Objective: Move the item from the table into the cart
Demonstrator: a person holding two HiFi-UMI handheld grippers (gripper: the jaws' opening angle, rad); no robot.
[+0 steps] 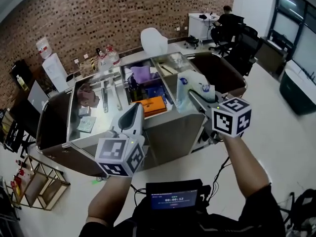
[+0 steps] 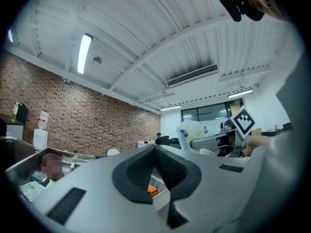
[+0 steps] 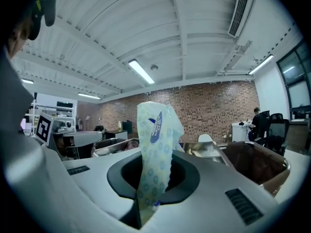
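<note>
Packet (image 1: 193, 87), soft and pale with a blue dot pattern and a blue oval mark, is up in the air, pinched by its lower edge in the right hand-held gripper (image 1: 191, 96). In the right gripper view the packet (image 3: 155, 144) stands nearly upright out of the closed right hand-held gripper (image 3: 154, 177), with the ceiling (image 3: 146, 28) behind it. From above it hangs over the right-hand part of a long steel unit (image 1: 173, 132) with open compartments, clear of it.

The left hand-held gripper (image 1: 135, 108) is held level over the front of the unit's middle section. Its jaws are pressed together with nothing between them, as the left gripper view (image 2: 154, 153) shows.

The middle compartment holds an orange box (image 1: 152, 105) and something purple (image 1: 140, 74) among smaller clutter that I cannot make out. Both ends of the unit are rounded brown bays, one at the left (image 1: 54, 120) and one at the right (image 1: 217, 73).

A red-brown brick wall (image 1: 98, 19) runs along the far side, with a water dispenser (image 1: 54, 68) against it. The floor (image 1: 276, 132) is pale and bare. In the far corner a person in dark clothes (image 1: 227, 21) sits at a white desk among black office chairs. A wire shelf (image 1: 39, 181) stands at the near left. The ceiling is white and ribbed, with a strip light (image 3: 141, 72) and a long air vent (image 2: 192, 75). A small screen (image 1: 174, 196) sits at the wearer's chest.
</note>
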